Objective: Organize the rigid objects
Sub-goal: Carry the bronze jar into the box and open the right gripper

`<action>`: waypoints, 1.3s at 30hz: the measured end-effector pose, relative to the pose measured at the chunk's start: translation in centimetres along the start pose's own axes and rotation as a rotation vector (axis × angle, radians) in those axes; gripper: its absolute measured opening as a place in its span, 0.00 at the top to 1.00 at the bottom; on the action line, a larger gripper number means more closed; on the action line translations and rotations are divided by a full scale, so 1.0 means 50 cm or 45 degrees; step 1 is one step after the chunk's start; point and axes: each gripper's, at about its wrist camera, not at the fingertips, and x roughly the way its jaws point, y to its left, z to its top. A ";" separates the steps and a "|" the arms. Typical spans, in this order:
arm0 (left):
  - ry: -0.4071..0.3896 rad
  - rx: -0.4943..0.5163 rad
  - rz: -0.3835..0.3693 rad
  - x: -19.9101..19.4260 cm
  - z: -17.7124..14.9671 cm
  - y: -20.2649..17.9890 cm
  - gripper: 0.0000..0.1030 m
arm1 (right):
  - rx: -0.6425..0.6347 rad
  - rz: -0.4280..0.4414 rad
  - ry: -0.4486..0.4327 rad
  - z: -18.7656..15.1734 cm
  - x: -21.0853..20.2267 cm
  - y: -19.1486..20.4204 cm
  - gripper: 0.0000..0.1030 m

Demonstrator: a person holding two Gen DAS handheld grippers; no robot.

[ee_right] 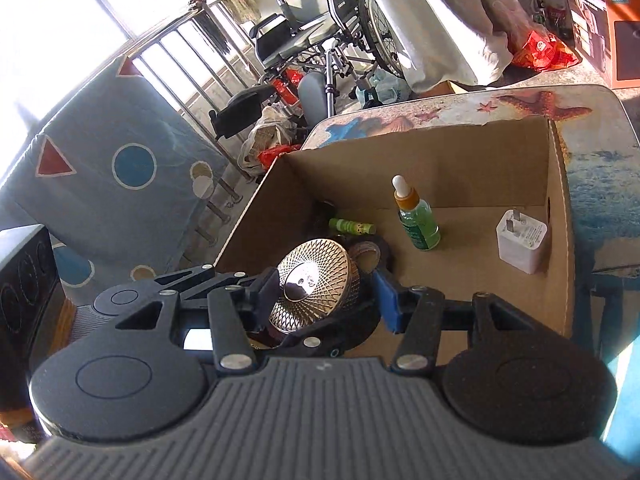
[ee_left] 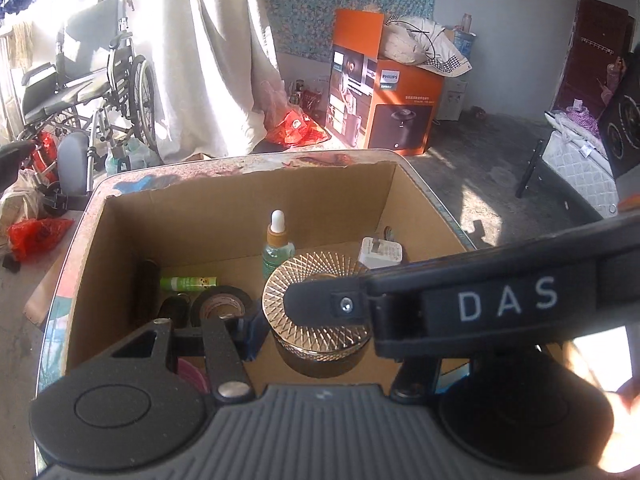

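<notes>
An open cardboard box stands on a table. Inside are a green dropper bottle, a white charger plug, a green tube, a black tape roll and a round gold-lidded jar. My left gripper stands around the jar, its right finger hidden behind the right gripper's arm. My right gripper is open, its fingers either side of the jar, above the box.
A wheelchair stands by white curtains. An orange Philips carton sits on the floor beyond the table. Red bags lie on the floor. A patterned blue mattress leans at left.
</notes>
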 end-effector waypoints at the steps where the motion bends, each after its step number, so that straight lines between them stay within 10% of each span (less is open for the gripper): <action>1: 0.023 -0.014 -0.004 0.012 -0.002 0.008 0.44 | 0.010 -0.001 0.041 0.006 0.021 -0.012 0.51; 19: 0.270 -0.239 -0.088 0.133 -0.009 0.051 0.37 | -0.004 -0.080 0.354 0.032 0.193 -0.087 0.49; 39: -0.055 0.065 0.042 -0.110 -0.044 -0.028 0.11 | 0.037 0.006 -0.175 -0.045 -0.101 -0.025 0.40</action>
